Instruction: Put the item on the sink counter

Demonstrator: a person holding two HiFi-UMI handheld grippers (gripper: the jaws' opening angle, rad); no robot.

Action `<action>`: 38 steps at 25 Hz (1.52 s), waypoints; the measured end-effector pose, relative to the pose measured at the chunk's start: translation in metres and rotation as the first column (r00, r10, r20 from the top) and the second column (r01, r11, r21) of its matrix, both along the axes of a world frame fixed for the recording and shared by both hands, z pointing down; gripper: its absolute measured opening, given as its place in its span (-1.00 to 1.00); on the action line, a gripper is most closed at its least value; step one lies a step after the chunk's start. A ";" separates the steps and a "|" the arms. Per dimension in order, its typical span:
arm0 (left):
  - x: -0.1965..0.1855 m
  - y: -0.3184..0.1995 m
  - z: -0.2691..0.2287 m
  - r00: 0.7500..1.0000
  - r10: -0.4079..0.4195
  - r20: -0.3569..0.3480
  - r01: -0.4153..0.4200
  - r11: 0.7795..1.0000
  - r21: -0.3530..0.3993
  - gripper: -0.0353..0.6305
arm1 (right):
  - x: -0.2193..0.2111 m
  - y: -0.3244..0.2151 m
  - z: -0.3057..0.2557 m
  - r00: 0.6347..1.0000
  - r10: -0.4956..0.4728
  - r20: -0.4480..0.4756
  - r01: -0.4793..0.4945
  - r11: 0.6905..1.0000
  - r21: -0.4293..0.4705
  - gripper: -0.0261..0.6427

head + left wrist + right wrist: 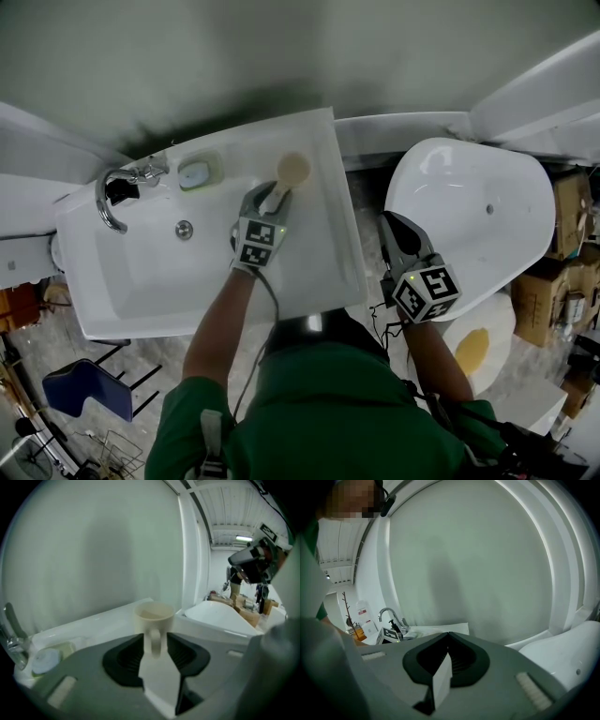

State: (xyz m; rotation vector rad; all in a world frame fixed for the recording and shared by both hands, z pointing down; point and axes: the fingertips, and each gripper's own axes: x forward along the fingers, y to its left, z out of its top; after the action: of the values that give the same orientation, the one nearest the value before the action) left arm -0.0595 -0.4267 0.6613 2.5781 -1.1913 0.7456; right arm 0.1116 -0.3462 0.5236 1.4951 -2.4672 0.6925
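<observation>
A cream mug [293, 169] stands upright on the back right corner of the white sink's counter [323, 234], its handle turned toward me. My left gripper [272, 195] reaches to it over the basin. In the left gripper view the mug [153, 616] stands just beyond the jaws, and the handle hangs between them with a gap at its sides, so the left gripper [154, 637] is open. My right gripper [392, 223] hovers off the sink's right edge. Its jaws meet at the tips with nothing in them, so the right gripper [448, 633] is shut.
A chrome faucet [117, 192] and a pale green soap dish [195, 173] sit along the sink's back rim. A white bathtub [469, 216] stands to the right, with cardboard boxes [562, 234] beyond it. A blue chair [89, 389] is on the floor at lower left.
</observation>
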 end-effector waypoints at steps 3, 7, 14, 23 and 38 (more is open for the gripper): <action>0.000 0.004 -0.004 1.000 0.001 0.004 -0.001 1.000 0.002 -0.29 | 0.000 0.002 -0.003 1.000 -0.003 0.004 0.003 1.000 0.004 -0.93; -0.007 0.012 -0.014 1.000 -0.014 0.003 0.014 1.000 0.008 -0.26 | -0.002 0.002 -0.010 1.000 -0.009 0.004 0.009 1.000 0.022 -0.93; -0.044 0.037 -0.062 0.985 -0.171 -0.039 0.172 0.985 0.029 -0.34 | -0.003 0.009 -0.034 1.000 -0.028 0.012 0.027 0.997 0.075 -0.93; -0.059 0.060 -0.164 0.956 -0.251 -0.149 0.275 0.946 0.170 -0.61 | -0.007 0.015 -0.077 1.000 -0.024 -0.001 0.024 0.987 0.161 -0.93; -0.063 0.109 -0.303 0.929 -0.255 -0.269 0.342 0.869 0.357 -0.69 | -0.005 0.040 -0.183 0.994 0.019 -0.106 0.033 0.884 0.466 -0.93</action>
State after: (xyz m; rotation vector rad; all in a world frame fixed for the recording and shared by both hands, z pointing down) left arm -0.1228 -0.3180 0.3581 2.5843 -1.7672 0.1610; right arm 0.1067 -0.3064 0.3411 1.6149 -2.6730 -0.0040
